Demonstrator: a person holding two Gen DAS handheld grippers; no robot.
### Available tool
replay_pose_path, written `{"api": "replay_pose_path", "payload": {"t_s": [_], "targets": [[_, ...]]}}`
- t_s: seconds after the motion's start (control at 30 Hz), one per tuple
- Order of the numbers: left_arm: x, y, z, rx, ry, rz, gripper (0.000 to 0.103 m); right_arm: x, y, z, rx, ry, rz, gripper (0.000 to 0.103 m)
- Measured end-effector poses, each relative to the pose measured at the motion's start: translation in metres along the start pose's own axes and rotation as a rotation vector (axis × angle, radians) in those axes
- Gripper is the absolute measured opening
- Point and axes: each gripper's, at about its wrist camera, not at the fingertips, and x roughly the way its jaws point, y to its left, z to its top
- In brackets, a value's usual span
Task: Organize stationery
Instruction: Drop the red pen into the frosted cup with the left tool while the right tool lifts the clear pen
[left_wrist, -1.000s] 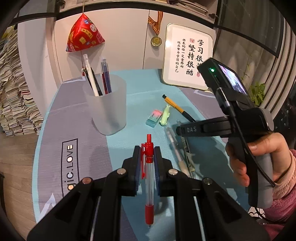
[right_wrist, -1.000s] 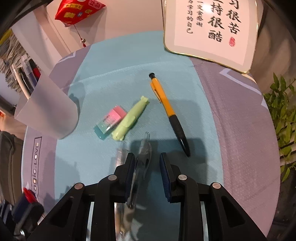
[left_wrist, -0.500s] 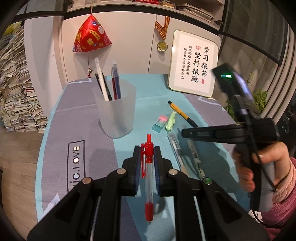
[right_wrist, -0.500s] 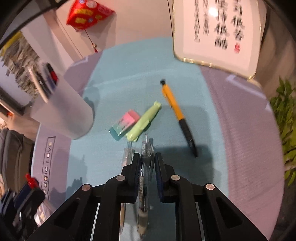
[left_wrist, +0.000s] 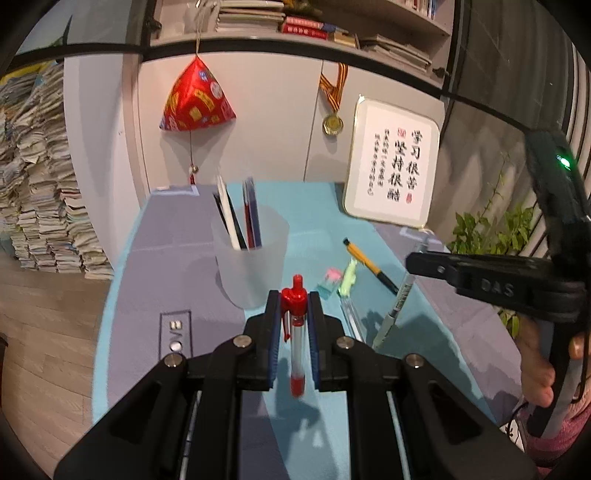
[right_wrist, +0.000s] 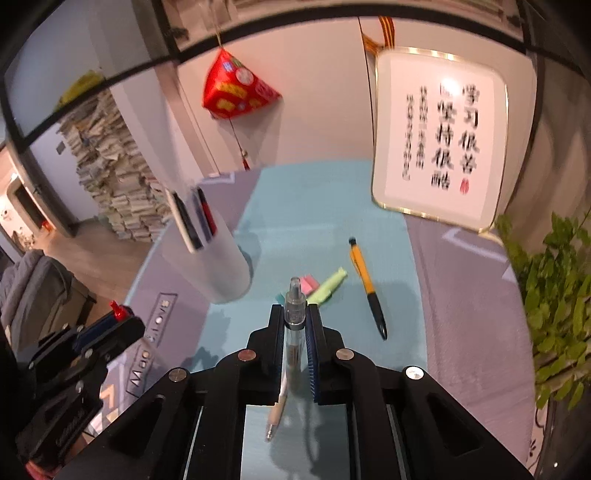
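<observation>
My left gripper (left_wrist: 293, 295) is shut on a red-capped clear pen (left_wrist: 296, 332), held above the mat in front of a frosted pen cup (left_wrist: 251, 262) that holds several pens. My right gripper (right_wrist: 294, 308) is shut on a clear pen (right_wrist: 293, 325) and holds it off the mat; it also shows in the left wrist view (left_wrist: 397, 306). On the mat lie an orange-and-black pencil (right_wrist: 365, 284), a green highlighter (right_wrist: 327, 286), a pink-and-teal eraser (right_wrist: 308, 284) and another clear pen (left_wrist: 351, 317).
A framed calligraphy sign (left_wrist: 393, 173) leans at the back right. A potted plant (right_wrist: 554, 288) stands off the right edge. A red ornament (left_wrist: 195, 99) and a medal (left_wrist: 332, 123) hang on the wall. Paper stacks (left_wrist: 37, 184) are at left.
My right gripper closed on the clear pen and lifted it off the mat. Both grippers rose and tilted up. The left still holds the red pen.
</observation>
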Motion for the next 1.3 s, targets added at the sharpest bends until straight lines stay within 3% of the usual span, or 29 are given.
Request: {"api": "replay_pose_path", "payload": {"t_s": [0.27,0.53,0.9,1.3], "targets": [[-0.014,0.009,0.041,0.016,-0.121,0.064,0.012,-0.009,0.0,-0.004,-0.012,-0.019,-0.003,0.012],[-0.01,0.029,0.083,-0.036,-0.202,0.093,0.012,-0.014,-0.012,-0.006,0.013,-0.022,-0.023,0.012],[0.006,0.045,0.094,-0.117,-0.195,0.078,0.012,-0.015,-0.013,-0.004,0.013,-0.023,-0.031,0.012],[0.005,0.037,0.09,-0.036,-0.266,0.118,0.012,-0.011,-0.012,-0.004,0.017,-0.016,-0.028,0.012]]}}
